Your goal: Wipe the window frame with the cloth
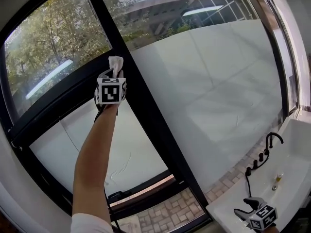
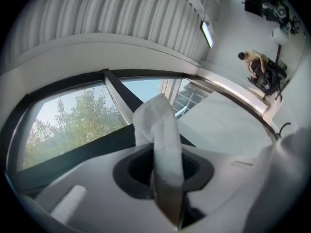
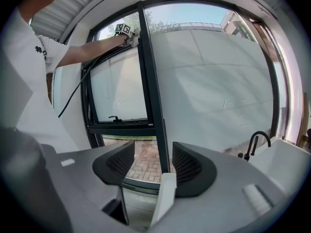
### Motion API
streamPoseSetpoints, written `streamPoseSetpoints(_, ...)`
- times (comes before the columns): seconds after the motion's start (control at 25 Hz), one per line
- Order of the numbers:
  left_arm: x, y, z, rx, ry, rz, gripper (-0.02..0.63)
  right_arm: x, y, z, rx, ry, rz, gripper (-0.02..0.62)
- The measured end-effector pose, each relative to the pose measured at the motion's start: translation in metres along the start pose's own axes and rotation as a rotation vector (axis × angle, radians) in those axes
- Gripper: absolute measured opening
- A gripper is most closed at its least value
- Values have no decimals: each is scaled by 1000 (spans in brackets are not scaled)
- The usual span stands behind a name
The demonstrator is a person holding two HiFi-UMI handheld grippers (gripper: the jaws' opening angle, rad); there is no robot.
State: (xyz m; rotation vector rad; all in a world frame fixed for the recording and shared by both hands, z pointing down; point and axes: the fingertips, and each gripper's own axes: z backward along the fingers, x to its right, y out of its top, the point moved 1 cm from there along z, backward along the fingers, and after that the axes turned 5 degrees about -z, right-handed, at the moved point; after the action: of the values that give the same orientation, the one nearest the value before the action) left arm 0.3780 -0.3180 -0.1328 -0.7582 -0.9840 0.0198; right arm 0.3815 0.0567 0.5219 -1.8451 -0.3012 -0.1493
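The black window frame (image 1: 146, 110) runs as a tall upright bar with a slanted crossbar (image 1: 58, 98) to its left. My left gripper (image 1: 112, 76) is raised on an outstretched arm and is shut on a white cloth (image 1: 115, 64), which is pressed at the joint of crossbar and upright. In the left gripper view the cloth (image 2: 160, 135) sticks up between the shut jaws in front of the dark frame (image 2: 121, 93). My right gripper (image 1: 248, 208) hangs low at the bottom right, open and empty. The right gripper view shows the frame's upright (image 3: 150, 81) and the left gripper (image 3: 127, 32) far up.
A white sink (image 1: 272, 188) with a black tap (image 1: 273, 139) stands at the lower right. A black cable (image 1: 108, 200) hangs down from my left arm. A window handle (image 3: 113, 118) sits on the lower sash. A person (image 2: 255, 64) stands far back in the room.
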Motion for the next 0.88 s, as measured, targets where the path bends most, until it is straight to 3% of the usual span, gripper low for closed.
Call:
streamPoseSetpoints(0.16, 2, -5, -8, -14, 30, -183, 103, 0, -3, 0, -3, 5, -5, 246)
streamPoseSetpoints(0.36, 42, -25, -11, -92, -82, -393, 103, 0, -3, -4, -14, 18, 5, 245)
streamPoseSetpoints(0.88, 120, -73, 11, -122, -194, -566, 103, -7, 1, -15, -50, 40, 67, 247)
